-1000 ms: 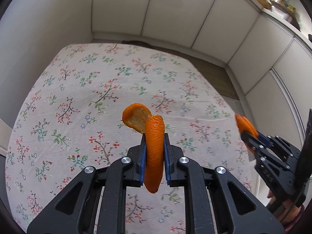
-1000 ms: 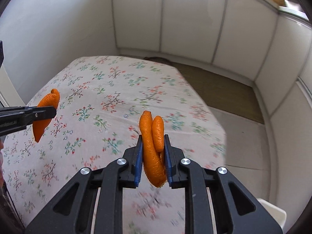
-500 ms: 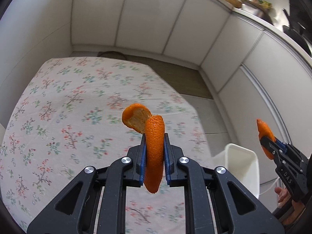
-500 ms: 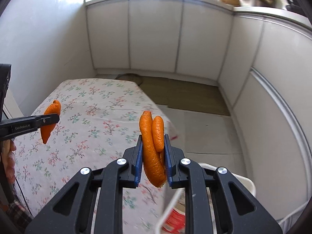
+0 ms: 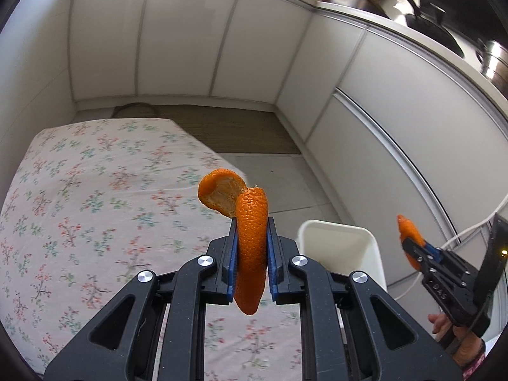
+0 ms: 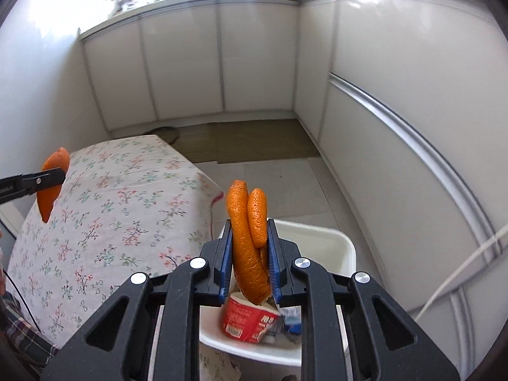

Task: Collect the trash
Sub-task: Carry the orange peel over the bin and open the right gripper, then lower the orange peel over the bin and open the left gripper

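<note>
From my right wrist view, the bin (image 6: 344, 247) is mostly hidden behind my gripper (image 6: 249, 247), and the red cup (image 6: 249, 322) inside shows only between the fingers, its label too blurred to read. The left gripper (image 6: 47, 176) is cut off at nine o'clock. At one o'clock in my left view, the countertop pans (image 5: 435, 35) are smeared.

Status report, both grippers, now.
Left gripper shut on peel. Right gripper shut on peel, over bin. Nothing in the way.

A floral tablecloth (image 5: 95, 209) covers the table, and a white bin (image 6: 346, 250) stands on the tiled floor (image 6: 285, 190).
</note>
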Demonstrator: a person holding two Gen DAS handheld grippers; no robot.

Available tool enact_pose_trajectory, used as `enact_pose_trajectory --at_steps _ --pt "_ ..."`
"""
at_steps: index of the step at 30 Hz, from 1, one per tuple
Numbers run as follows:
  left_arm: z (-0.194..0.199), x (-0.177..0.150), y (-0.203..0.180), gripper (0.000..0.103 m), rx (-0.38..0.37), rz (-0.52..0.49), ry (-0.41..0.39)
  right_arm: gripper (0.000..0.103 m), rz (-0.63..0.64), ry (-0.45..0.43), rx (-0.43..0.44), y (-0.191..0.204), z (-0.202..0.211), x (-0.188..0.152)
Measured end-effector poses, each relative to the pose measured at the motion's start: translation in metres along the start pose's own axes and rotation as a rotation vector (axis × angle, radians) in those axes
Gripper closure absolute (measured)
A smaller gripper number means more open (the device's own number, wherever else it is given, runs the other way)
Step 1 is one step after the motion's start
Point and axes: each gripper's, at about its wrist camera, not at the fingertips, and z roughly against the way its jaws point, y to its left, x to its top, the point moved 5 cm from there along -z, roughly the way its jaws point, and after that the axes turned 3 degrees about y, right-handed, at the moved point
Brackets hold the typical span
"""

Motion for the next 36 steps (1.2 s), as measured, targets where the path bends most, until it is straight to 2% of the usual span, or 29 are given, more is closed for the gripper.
enact_pose_trajectory --at_steps 2,4,6,12,15,23,32,36 --pt "-0.003 -0.001 -0.016 0.088 -0.012 -0.025 0.004 0.08 -0.03 0.017 -0.028 -0.012 -0.003 -0.006" --pt "-0.006 -0.002 -0.028 0.088 -0.023 -0.045 0.008 0.073 -0.055 0.016 -0.052 -0.022 -0.001 -0.01" --pt "-0.01 -0.002 -0.04 0.088 -0.037 -0.063 0.012 0.049 -0.071 0.003 -0.086 -0.031 0.003 -0.012" --pt "-0.026 -0.005 -0.082 0.088 -0.084 -0.114 0.032 0.035 -0.118 -0.042 -0.203 -0.066 0.016 -0.02" --pt "-0.033 -0.008 -0.1 0.088 -0.108 -0.138 0.041 0.028 -0.18 -0.048 -0.229 -0.086 0.021 -0.024" --pt "-0.05 -0.012 -0.15 0.088 -0.153 -0.205 0.056 0.022 -0.317 -0.072 -0.293 -0.13 0.037 -0.035" --pt "-0.08 -0.014 -0.185 0.087 -0.172 -0.254 0.082 0.02 -0.375 -0.081 -0.356 -0.152 0.044 -0.044" --pt "-0.087 -0.013 -0.194 0.083 -0.174 -0.273 0.074 0.016 -0.384 -0.088 -0.39 -0.158 0.05 -0.048"
